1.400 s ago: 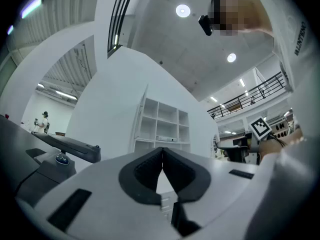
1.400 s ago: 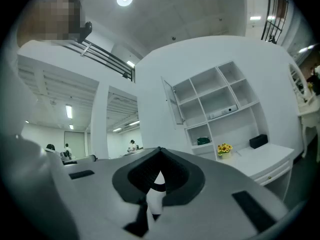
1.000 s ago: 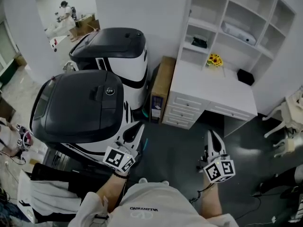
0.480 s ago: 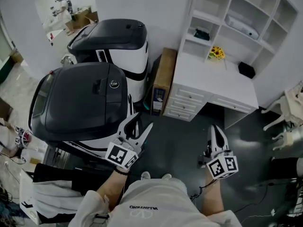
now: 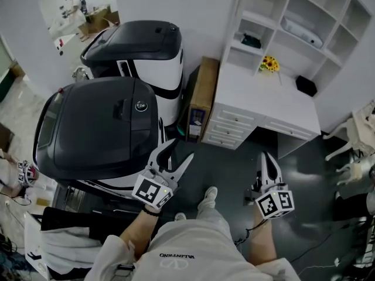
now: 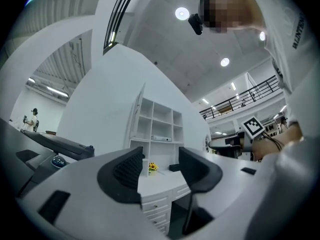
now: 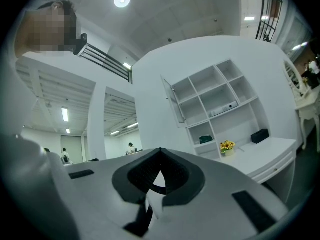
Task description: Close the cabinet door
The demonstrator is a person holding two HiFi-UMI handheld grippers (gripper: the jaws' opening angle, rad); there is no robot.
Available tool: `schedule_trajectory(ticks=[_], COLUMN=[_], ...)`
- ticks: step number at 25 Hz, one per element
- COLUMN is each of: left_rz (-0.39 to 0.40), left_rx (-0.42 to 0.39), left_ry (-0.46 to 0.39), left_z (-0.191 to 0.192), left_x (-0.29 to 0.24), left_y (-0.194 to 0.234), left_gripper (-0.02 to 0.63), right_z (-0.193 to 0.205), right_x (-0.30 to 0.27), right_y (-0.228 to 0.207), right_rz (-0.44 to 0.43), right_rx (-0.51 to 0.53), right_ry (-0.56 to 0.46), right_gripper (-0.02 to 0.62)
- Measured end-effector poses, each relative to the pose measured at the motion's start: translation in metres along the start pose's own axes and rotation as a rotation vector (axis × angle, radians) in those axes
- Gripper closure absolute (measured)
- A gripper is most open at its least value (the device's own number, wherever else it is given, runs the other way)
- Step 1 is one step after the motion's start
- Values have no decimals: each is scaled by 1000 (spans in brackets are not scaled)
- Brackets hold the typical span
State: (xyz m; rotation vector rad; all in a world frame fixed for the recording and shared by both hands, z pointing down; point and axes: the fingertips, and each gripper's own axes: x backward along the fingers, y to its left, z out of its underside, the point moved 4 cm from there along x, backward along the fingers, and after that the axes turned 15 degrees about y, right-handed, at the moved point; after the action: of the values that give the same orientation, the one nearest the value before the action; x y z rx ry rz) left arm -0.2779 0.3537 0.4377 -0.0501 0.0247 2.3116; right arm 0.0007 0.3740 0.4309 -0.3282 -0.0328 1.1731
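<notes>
Two claws reach out ahead of me on low, roughly level forearms, both aimed at the shelf unit; my left claw sits just beside the black machine, its jaws opening wide with nothing between them; my right claw hangs over the dark floor in front of the desk, tips pressed together, holding nothing; the cabinet door stands swung out at the unit's upper left corner, well apart from both claws.
</notes>
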Motion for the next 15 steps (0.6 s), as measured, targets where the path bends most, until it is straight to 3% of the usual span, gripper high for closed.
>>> schedule_trajectory(ticks=[7, 15], left_rz=[-30, -50], left_rx=[16, -8], left_ry=[0, 3], left_z=[-4, -18], left_x=[-44, -133], left_y=[24, 48], left_gripper=[396, 396], right_z=[-12, -44], right_x=[-50, -116], right_y=[-28, -92], right_rz=[-45, -86], right_rx=[3, 5], right_ry=[7, -1], right_gripper=[586, 586])
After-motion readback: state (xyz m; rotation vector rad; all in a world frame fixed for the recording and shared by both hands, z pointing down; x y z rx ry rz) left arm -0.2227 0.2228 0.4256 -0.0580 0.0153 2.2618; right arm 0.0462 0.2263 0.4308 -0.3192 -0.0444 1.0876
